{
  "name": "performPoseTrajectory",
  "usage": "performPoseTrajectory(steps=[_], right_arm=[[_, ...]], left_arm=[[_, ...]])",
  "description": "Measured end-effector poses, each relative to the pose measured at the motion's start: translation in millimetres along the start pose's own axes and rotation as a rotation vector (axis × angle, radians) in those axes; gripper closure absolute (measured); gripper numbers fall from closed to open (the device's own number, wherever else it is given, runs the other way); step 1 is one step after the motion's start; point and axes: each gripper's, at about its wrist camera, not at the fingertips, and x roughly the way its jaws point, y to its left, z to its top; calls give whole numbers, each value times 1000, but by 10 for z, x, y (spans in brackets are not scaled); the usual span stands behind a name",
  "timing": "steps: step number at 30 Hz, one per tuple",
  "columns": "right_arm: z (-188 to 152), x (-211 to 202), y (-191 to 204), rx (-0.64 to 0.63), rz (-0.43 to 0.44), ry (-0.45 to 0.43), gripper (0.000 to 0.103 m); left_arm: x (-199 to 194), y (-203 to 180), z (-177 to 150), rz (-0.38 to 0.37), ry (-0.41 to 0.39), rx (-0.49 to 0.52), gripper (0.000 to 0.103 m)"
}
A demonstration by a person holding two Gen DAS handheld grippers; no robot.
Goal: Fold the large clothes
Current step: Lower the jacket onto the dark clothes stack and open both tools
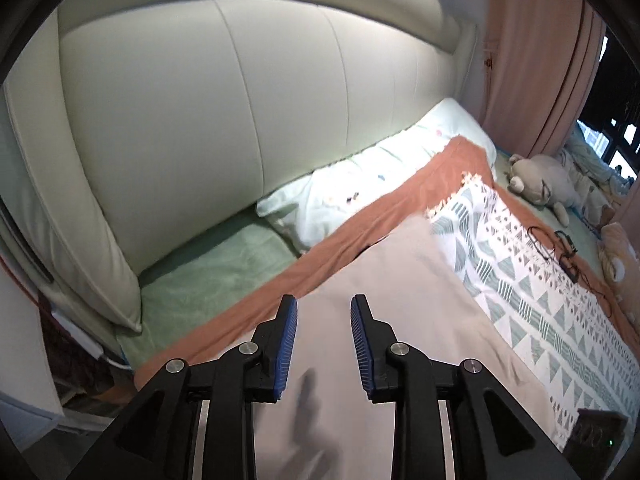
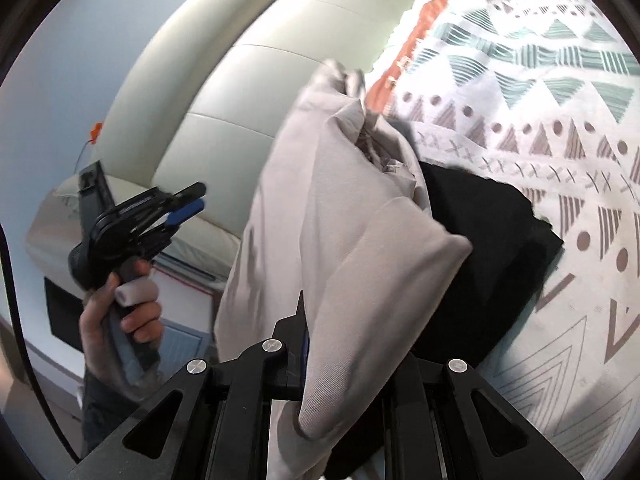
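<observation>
Clearly the large pale-grey woven garment (image 2: 344, 248) is the thing being folded: in the right wrist view it hangs in thick bunched folds straight out from the right gripper (image 2: 340, 344), whose jaws are nearly closed and appear clamped on a fold of it, one black finger with its blue pad showing at the left of the cloth and the other hidden behind it. In the left wrist view, the same grey cloth is seen spread flat beneath and ahead of the left gripper (image 1: 324, 340), running long from the near edge away toward the headboard. The left gripper's jaws stand partly open, with nothing pinched between the blue pads (image 1: 289, 344); the cloth lies below them, not in them. The free edge therefore is judged to lie just forward of and under the left jaws, so the left hand (image 2: 120, 312) is the one placed for the next grasp. A black garment (image 2: 492, 248) lies under the grey one on the white blanket with teal and brown triangles (image 1: 532, 304), itself over a rust-orange cover (image 1: 360, 232). No containers are seen.
</observation>
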Motion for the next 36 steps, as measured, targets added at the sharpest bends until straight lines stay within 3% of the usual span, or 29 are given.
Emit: performPoseTrajectory(steps=[3, 5, 7, 13, 22, 27, 29, 33, 36], right_arm=[[12, 133, -224, 23, -31, 11, 89], [24, 158, -218, 18, -38, 15, 89], [48, 157, -135, -9, -44, 12, 89], [231, 217, 41, -47, -44, 10, 89], [356, 281, -48, -48, -144, 18, 89], [154, 216, -217, -30, -210, 54, 71], [68, 153, -207, -52, -240, 56, 66], [-77, 35, -171, -83, -295, 71, 42], [-182, -31, -148, -98, -304, 94, 39]], left_arm=[[-103, 228, -379, -73, -4, -54, 72], [-256, 402, -649, -77, -33, -101, 47], [-449, 489, -868, -41, -82, -113, 37], [-783, 666, -1277, -21, -116, -157, 36], [-708, 806, -1685, 34, -63, -200, 35], [-650, 725, -1795, 17, -45, -198, 35], [-624, 674, -1840, 9, -33, -190, 30], [-595, 607, -1968, -13, -20, -197, 20], [-550, 568, -2083, -37, 11, -211, 19]])
